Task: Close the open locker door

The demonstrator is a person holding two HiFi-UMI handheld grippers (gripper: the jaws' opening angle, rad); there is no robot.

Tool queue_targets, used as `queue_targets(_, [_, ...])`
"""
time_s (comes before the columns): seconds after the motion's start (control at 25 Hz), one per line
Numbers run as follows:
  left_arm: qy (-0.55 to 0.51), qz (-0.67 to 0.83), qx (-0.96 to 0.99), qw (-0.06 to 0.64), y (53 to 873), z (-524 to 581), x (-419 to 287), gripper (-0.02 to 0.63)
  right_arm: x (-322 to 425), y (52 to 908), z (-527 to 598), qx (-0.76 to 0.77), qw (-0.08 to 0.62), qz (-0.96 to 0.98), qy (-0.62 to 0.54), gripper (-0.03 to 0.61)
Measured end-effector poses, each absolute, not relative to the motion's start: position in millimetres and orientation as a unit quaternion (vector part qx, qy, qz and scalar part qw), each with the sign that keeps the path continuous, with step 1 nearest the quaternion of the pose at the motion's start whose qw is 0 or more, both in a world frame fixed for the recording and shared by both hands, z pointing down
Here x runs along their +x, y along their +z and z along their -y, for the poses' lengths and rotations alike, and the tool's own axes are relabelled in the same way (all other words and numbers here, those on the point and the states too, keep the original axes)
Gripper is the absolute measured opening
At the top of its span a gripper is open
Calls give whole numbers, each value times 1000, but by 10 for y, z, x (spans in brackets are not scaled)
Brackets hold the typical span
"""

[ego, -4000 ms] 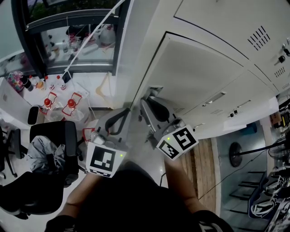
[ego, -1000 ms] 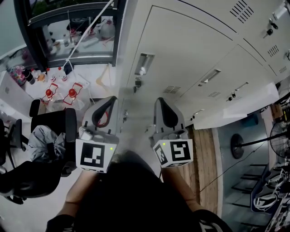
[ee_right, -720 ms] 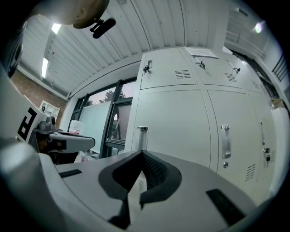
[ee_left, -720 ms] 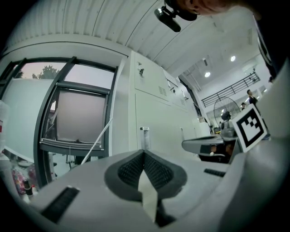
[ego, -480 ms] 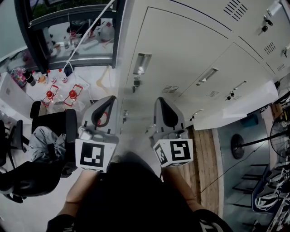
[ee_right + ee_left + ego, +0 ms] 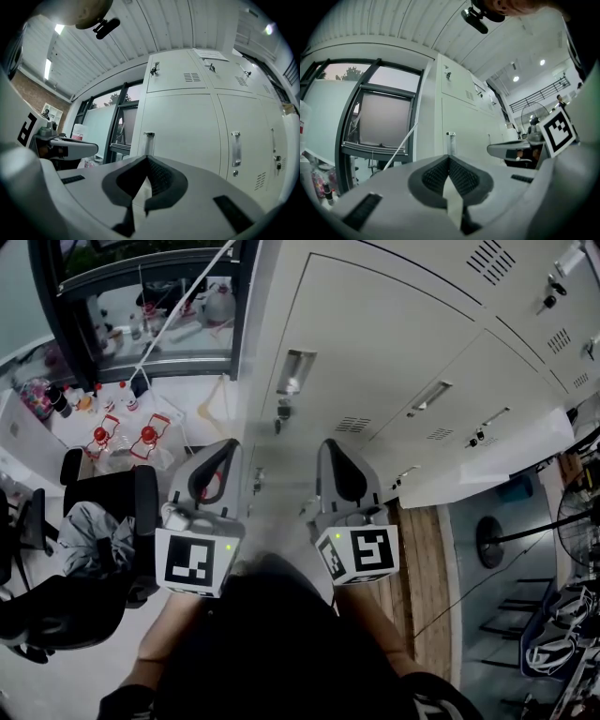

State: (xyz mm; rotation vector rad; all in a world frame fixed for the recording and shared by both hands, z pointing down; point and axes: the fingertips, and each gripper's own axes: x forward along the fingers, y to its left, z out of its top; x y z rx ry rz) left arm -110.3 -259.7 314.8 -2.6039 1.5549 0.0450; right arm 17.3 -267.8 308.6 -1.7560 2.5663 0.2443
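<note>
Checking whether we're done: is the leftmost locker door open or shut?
Shut: the locker door lies flush with the neighbouring doors, no gap showing.

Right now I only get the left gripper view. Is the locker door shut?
Observer: Looks shut. From the head view the door lies flush, no edge standing out.
Operator: Right gripper on anything?
Observer: No. The right gripper has its jaws together with nothing between them; the handle stands beyond, apart.
Operator: Anything on my left?
Observer: A black chair on the floor, left of the left gripper.
</note>
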Motion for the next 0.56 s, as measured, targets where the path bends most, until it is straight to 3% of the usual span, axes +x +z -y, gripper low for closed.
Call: queue_targets(0.56, [15, -510, -859, 54, 3133, 2832, -1143, 0, 49, 3044, 2952, -556, 12, -827, 81, 17])
